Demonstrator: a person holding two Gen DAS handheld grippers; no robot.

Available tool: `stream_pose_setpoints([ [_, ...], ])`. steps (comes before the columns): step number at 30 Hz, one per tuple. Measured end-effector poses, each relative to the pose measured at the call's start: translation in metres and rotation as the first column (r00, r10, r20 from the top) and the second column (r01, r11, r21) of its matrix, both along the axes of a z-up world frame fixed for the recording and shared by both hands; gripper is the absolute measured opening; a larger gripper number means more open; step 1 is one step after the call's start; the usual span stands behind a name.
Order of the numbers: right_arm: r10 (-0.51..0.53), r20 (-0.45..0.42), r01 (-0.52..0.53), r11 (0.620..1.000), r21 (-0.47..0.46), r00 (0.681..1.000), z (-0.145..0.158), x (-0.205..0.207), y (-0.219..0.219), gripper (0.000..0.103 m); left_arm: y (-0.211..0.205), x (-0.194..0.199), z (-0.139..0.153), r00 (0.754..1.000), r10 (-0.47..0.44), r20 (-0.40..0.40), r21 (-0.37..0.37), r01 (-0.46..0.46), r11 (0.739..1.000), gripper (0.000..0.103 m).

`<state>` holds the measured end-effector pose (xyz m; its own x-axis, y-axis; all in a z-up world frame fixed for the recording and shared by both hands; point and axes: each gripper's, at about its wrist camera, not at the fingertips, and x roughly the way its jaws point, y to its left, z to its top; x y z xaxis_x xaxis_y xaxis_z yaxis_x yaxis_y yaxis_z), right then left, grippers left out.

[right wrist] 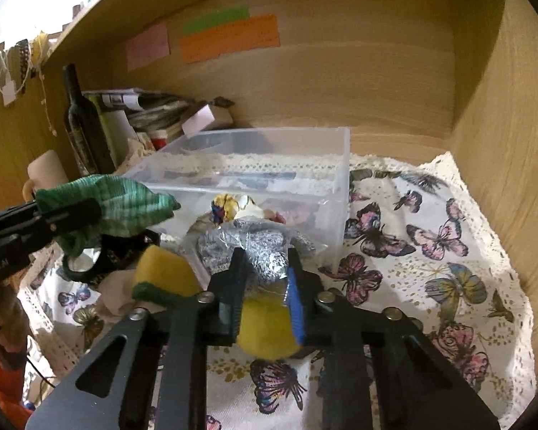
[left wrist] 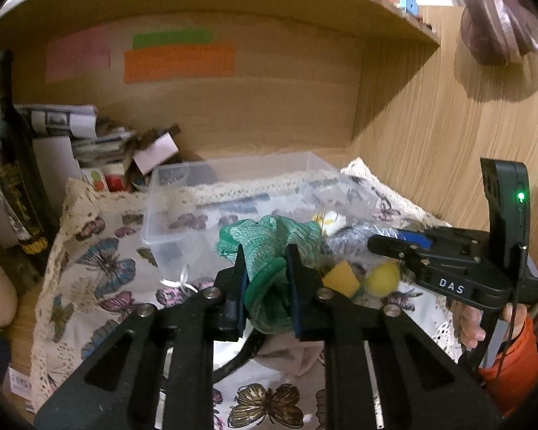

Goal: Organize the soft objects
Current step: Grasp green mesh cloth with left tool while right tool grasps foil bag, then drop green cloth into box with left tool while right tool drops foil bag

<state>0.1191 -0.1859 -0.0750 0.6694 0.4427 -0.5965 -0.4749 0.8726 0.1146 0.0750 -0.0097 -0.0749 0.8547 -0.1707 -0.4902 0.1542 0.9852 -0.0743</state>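
1. Left gripper (left wrist: pixel 265 283): clenched on a green knit cloth (left wrist: pixel 269 251); the bunched cloth fills the gap betw. both pads and spills fwd toward 12 o'clock, lifted off the butterfly-print cloth (left wrist: pixel 100 268) that covers the counter.
2. Right gripper (right wrist: pixel 263 279): grasping a silver mesh scrubber (right wrist: pixel 258 251) in a clear wrapper; a yellow soft ball (right wrist: pixel 265 329) sits directly under the jaws, so whether the pads also pinch it can't be told.
3. Clear plastic bin (right wrist: pixel 305 150): at 12 o'clock of both grippers, open-topped, standing on the printed cloth; it looks nearly empty. A small multicolour soft item (right wrist: pixel 233 208) shows at its near wall, in or out unclear.
4. Yellow sponge w. green pad (right wrist: pixel 161 279): at 9 o'clock of the right gripper, just beside it, not held.
5. Surroundings: dark bottle (left wrist: pixel 10 165) and stacked papers (left wrist: pixel 89 132) at 10 o'clock, apart from the work area.
6. Step in hand (judged): pick-up phase, both grippers loaded w. one soft item each, none yet over the bin.
7. Next move (judged): carry each item fwd over the bin rim, then release; the left cloth hangs loose, so it needs enough height to pass the near wall w/o snagging
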Motion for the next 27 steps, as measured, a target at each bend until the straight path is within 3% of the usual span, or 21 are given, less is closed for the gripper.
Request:
stream_pose_setpoints([
  [10,0.031,0.164,-0.036,0.999,0.029,0.986,0.048,-0.021,0.005,0.014,0.014,-0.008,0.034,0.991,0.059,0.123,-0.020,-0.057,0.998,0.018],
  [17,0.028,0.277,-0.045,0.998,0.054,0.960,0.077,-0.018,0.017,0.014,0.026,0.003,0.053,0.981,0.102,0.163,-0.025,-0.100,0.995,0.018],
  [23,0.014,0.296,-0.032,0.998,0.056,0.955,0.086,0.004,0.026,0.014,0.038,0.025,0.062,0.976,0.140,0.169,-0.013,-0.140,0.990,0.019],
  [27,0.006,0.272,-0.019,0.999,0.048,0.962,0.085,0.023,0.032,0.014,0.045,0.050,0.062,0.979,0.154,0.132,-0.008,-0.154,0.988,0.019],
])
